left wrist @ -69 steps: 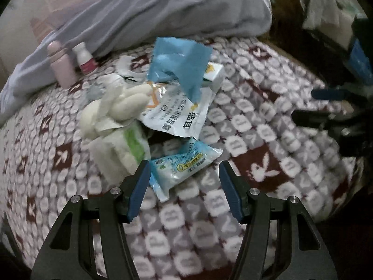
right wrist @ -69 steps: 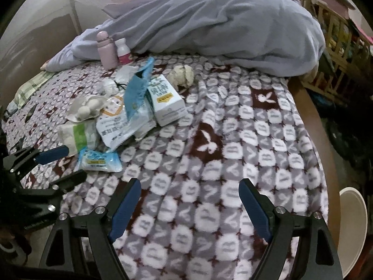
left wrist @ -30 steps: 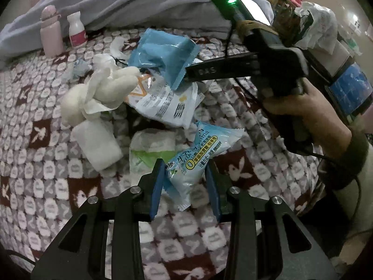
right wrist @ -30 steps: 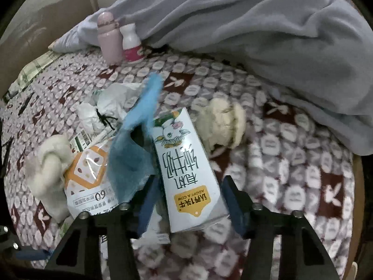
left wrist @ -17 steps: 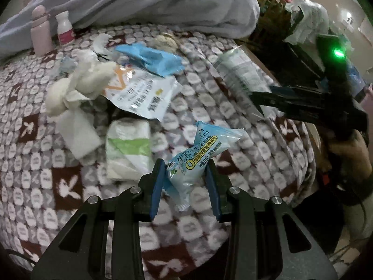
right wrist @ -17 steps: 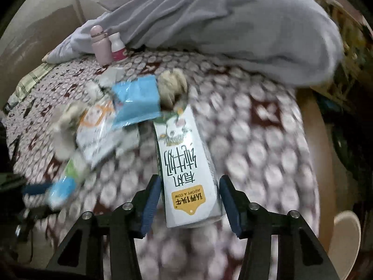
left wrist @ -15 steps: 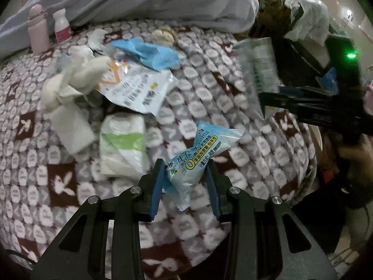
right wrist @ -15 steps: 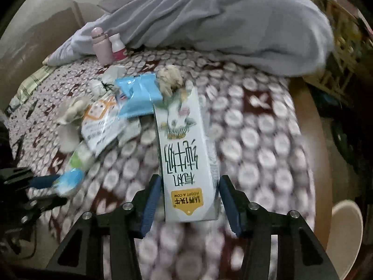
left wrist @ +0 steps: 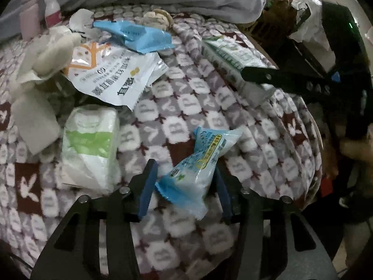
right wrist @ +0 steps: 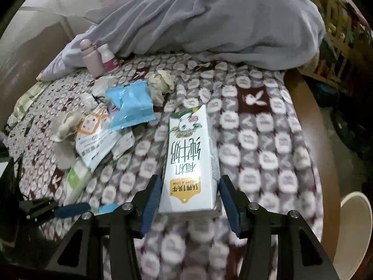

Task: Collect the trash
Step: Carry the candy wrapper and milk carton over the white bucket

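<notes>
My left gripper (left wrist: 185,186) is shut on a light blue snack packet (left wrist: 200,161) and holds it above the patterned blanket (left wrist: 181,107). My right gripper (right wrist: 190,200) is shut on a white milk carton (right wrist: 190,163) and holds it above the bed; the carton also shows in the left wrist view (left wrist: 230,63). More trash lies on the blanket: a blue wrapper (left wrist: 137,36), a large white printed bag (left wrist: 112,74), a white and green tissue pack (left wrist: 89,147), crumpled tissues (left wrist: 46,51) and a paper ball (right wrist: 160,85).
A grey duvet (right wrist: 209,21) is heaped at the back of the bed. A pink bottle (right wrist: 91,58) and a small white and red bottle (right wrist: 108,58) stand by it. The bed's wooden edge (right wrist: 312,126) runs on the right, with a white round object (right wrist: 354,228) below it.
Both grippers closed on their items, lifted them off the blanket and drew back towards the bed's near right edge. The blue wrapper that leaned on the carton now lies flat.
</notes>
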`<state>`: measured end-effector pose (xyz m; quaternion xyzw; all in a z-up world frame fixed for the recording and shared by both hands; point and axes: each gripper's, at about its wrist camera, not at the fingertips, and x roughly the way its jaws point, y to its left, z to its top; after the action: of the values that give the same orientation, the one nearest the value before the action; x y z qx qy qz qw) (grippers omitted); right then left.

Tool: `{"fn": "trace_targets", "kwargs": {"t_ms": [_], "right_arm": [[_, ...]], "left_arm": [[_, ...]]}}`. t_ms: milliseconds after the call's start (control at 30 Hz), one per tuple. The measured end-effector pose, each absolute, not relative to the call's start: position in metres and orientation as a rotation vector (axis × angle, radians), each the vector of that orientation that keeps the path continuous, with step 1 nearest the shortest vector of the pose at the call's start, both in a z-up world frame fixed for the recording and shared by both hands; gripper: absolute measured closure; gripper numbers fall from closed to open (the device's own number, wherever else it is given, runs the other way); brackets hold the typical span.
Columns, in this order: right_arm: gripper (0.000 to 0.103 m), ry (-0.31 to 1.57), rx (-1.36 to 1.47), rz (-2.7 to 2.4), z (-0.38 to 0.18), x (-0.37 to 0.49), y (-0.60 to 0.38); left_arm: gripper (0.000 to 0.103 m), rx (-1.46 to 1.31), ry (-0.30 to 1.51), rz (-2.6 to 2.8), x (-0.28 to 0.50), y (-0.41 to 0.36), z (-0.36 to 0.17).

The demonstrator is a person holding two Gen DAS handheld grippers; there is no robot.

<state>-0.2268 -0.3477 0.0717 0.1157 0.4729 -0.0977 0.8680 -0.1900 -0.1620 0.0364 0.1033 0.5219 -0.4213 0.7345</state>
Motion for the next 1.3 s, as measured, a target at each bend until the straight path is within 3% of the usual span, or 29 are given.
{"fn": "trace_targets", "kwargs": {"t_ms": [67, 100, 133, 200, 267, 300, 467, 1300], "right_arm": [[0.043, 1.026, 0.214, -0.220, 0.068, -0.213, -0.347], [0.030, 1.034, 0.209, -0.221, 0.066, -0.207, -0.347], [0.027, 1.030, 0.210, -0.216, 0.065, -0.204, -0.348], [0.027, 1.018, 0.212, -0.210, 0.063, -0.197, -0.348], [0.048, 1.010, 0.223, -0.214, 0.061, -0.198, -0.349], [0.049, 0.999, 0.233, -0.210, 0.062, -0.201, -0.350], [0.049, 0.907, 0.347, -0.130, 0.082, -0.232, -0.354], [0.049, 0.755, 0.390, -0.345, 0.135, -0.406, -0.408]], "left_arm": [[0.054, 0.256, 1.128, -0.929, -0.193, -0.165, 0.036], [0.054, 0.276, 1.116, -0.933, -0.195, -0.168, 0.036], [0.054, 0.296, 1.106, -0.938, -0.198, -0.170, 0.036], [0.053, 0.340, 1.089, -0.945, -0.200, -0.176, 0.034], [0.055, 0.348, 1.089, -0.950, -0.200, -0.176, 0.034], [0.066, 0.342, 1.094, -0.951, -0.199, -0.176, 0.035], [0.074, 0.292, 1.112, -0.971, -0.197, -0.173, 0.047], [0.074, 0.368, 0.971, -1.147, -0.274, -0.269, 0.137]]}}
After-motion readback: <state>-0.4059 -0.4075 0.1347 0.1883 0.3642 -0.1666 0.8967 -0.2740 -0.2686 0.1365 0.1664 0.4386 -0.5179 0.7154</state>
